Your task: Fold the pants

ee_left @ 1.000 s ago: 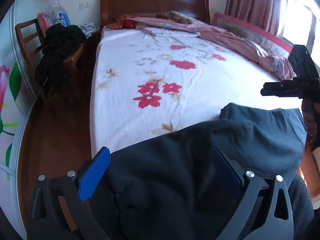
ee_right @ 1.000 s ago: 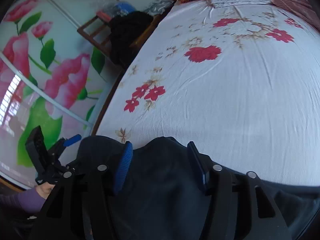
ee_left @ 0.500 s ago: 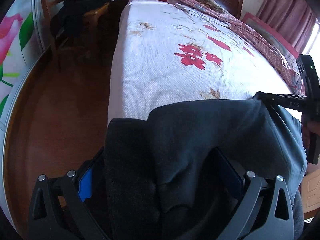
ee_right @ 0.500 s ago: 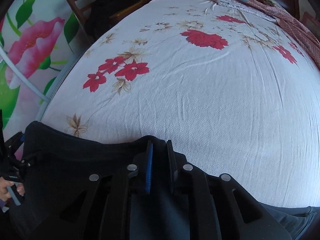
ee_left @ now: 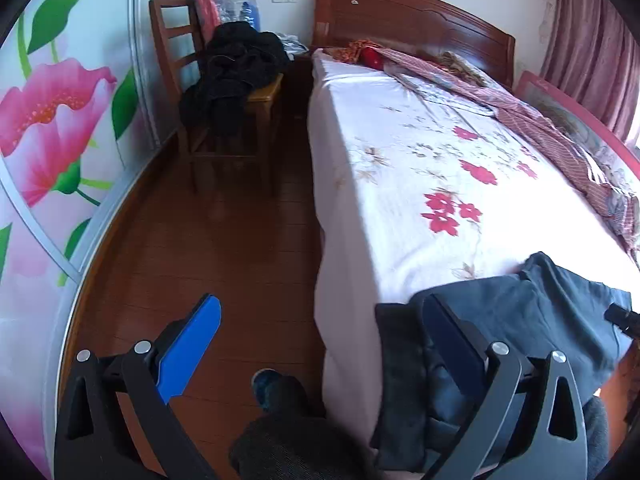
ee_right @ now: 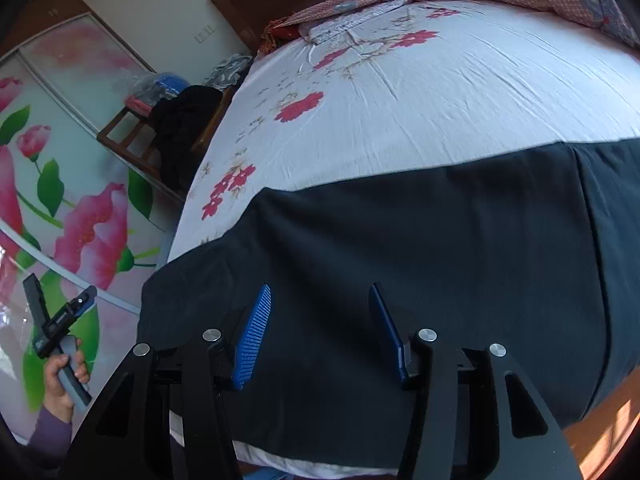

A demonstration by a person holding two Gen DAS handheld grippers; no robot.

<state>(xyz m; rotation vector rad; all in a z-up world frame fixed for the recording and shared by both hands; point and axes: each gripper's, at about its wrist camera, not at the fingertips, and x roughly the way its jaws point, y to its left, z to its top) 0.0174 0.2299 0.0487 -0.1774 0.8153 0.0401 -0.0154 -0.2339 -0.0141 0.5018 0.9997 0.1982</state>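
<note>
Dark navy pants (ee_right: 420, 264) lie spread flat across the near end of the bed, one edge hanging over the foot. They also show in the left wrist view (ee_left: 532, 328) at the bed's near corner. My right gripper (ee_right: 320, 332) is open and empty just above the cloth. My left gripper (ee_left: 320, 344) is open and empty beside the bed's corner, its left finger over the floor and its right finger (ee_left: 452, 336) in front of the pants. It also shows in the right wrist view (ee_right: 60, 328), held in a hand off the bed's left side.
The bed has a white sheet (ee_left: 420, 168) with red flowers, and a pink patterned quilt (ee_left: 552, 136) along its far side. A wooden chair (ee_left: 224, 92) piled with dark clothes stands by the headboard. Wood floor (ee_left: 200, 248) lies left of the bed. A flowered wardrobe door (ee_left: 48, 128) is at left.
Both grippers have let go of the pants and opened. The left gripper has swung left off the bed. The pants now lie flat on the bed.
</note>
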